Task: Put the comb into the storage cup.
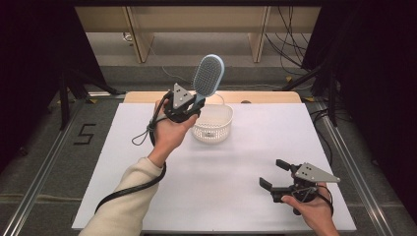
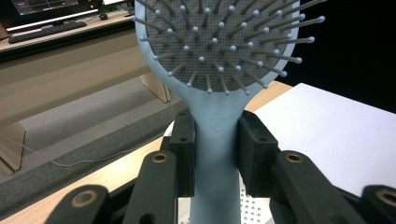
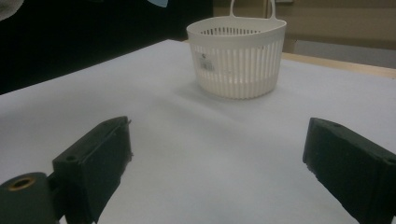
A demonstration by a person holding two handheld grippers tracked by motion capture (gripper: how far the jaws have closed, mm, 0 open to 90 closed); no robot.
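Observation:
A light blue hairbrush with a grey bristle pad is held up in the air, head upward, above the white slotted basket. My left gripper is shut on its handle; in the left gripper view both black pads press the handle and the bristled head rises above them. My right gripper rests low over the white table near the front right, jaws wide apart with nothing between them. In the right gripper view the basket stands ahead of the open jaws.
The white table sheet covers a wooden top whose far edge shows behind the basket. Dark stands and cables flank the table. A wooden bench frame stands on the floor beyond.

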